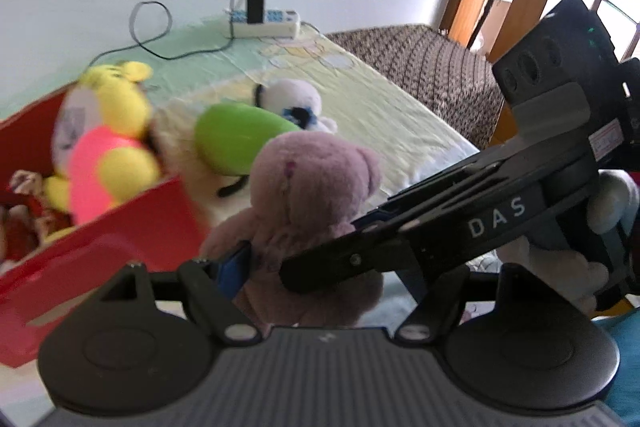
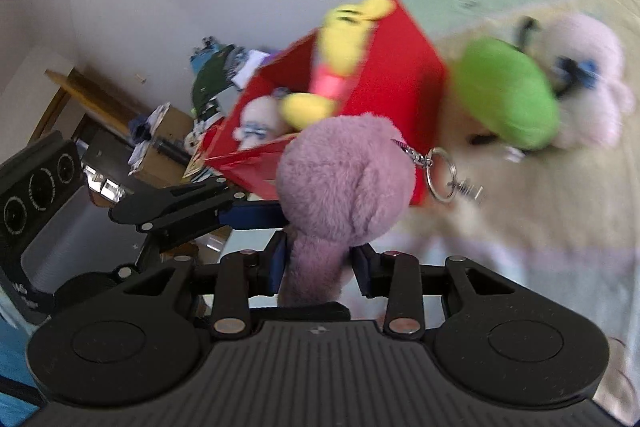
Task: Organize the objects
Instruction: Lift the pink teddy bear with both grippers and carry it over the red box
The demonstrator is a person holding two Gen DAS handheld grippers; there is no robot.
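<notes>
A purple plush toy (image 1: 312, 187) (image 2: 340, 179) with a metal keyring (image 2: 440, 175) hangs above the bed, level with the corner of a red box (image 1: 120, 227) (image 2: 400, 39). My right gripper (image 2: 320, 261) is shut on its lower part, a blue pad on each side. In the left wrist view the right gripper (image 1: 332, 247) reaches in from the right. My left gripper (image 1: 308, 267) (image 2: 264, 215) grips the same toy; one blue pad presses its side, the other is hidden behind the right gripper. The box holds a yellow and pink plush (image 1: 116, 99) (image 2: 344, 35) and other toys.
A green plush (image 1: 240, 139) (image 2: 508, 95) and a white plush (image 1: 292, 99) (image 2: 588, 67) lie on the pale bedsheet beside the box. A power strip (image 1: 264, 23) with a black cable (image 1: 152, 27) sits by the wall. A brown blanket (image 1: 432, 75) lies right; a cluttered desk (image 2: 160, 131) stands left.
</notes>
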